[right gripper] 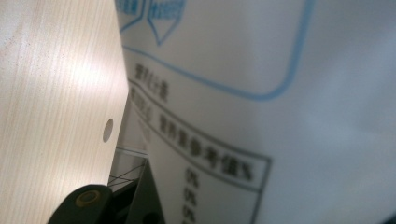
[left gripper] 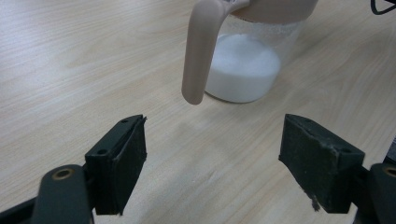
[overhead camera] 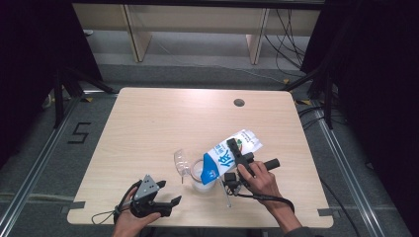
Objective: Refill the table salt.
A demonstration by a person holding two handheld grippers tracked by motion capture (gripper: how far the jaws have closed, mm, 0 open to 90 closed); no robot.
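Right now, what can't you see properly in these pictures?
- Carton's spout: in the high view, too small to tell if milk is flowing.
- Carton's small print: blurred in the right gripper view, too close to read.
- Pitcher's top: cut off by the left gripper view's upper edge.
- Right gripper's jaws: in the high view, mostly hidden against the carton.

On the wooden tabletop (overhead camera: 148, 123), toward its near edge, the right gripper (overhead camera: 236, 165) holds a blue-and-white milk carton (overhead camera: 228, 155) tipped, spout down, over a clear pitcher (overhead camera: 196, 170). The left gripper (overhead camera: 167, 196) rests open near the near left corner.
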